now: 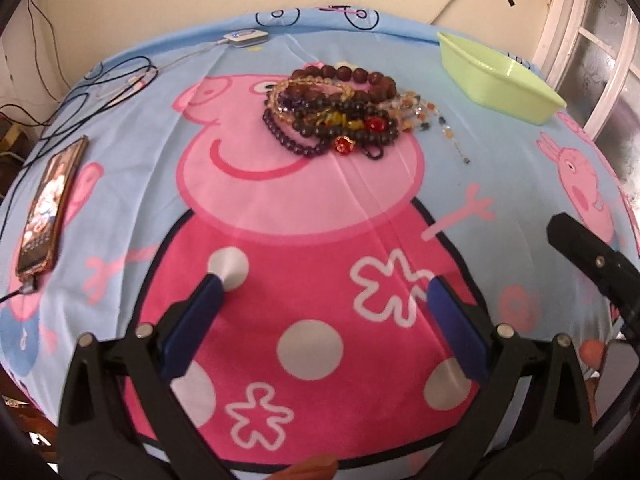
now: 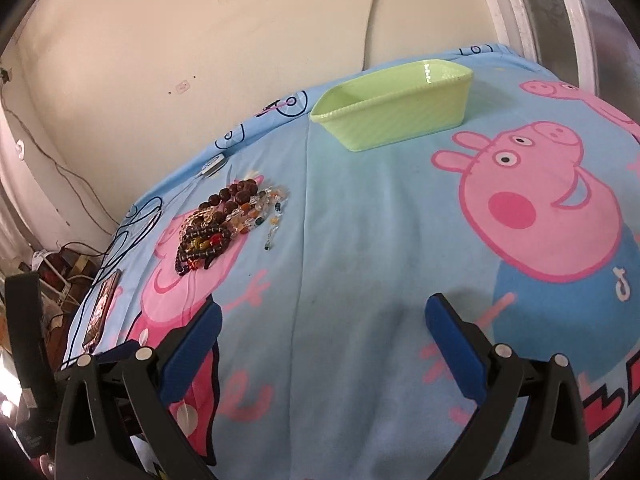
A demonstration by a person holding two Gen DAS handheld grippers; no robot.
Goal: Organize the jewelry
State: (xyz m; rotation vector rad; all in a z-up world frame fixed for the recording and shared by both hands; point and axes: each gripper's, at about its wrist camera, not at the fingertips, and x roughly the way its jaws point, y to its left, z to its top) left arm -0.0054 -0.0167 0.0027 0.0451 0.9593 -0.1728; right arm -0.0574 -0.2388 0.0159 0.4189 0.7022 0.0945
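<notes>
Grippers nearest: left gripper (image 1: 326, 280) and right gripper (image 2: 322, 308), both spread wide, empty. Beyond, tangled pile of beaded bracelets (image 1: 336, 110) on cartoon cloth (image 1: 280, 208): light, limp, slippery; best pinched at 1 outer strand. Farthest, green tray (image 2: 390, 114).

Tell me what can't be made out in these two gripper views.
- Bead pile: separate strands too tangled to count, either view.
- Green tray: its floor is hidden by the near wall, right wrist view.
- Phone: screen too blurred to read, left wrist view.
</notes>
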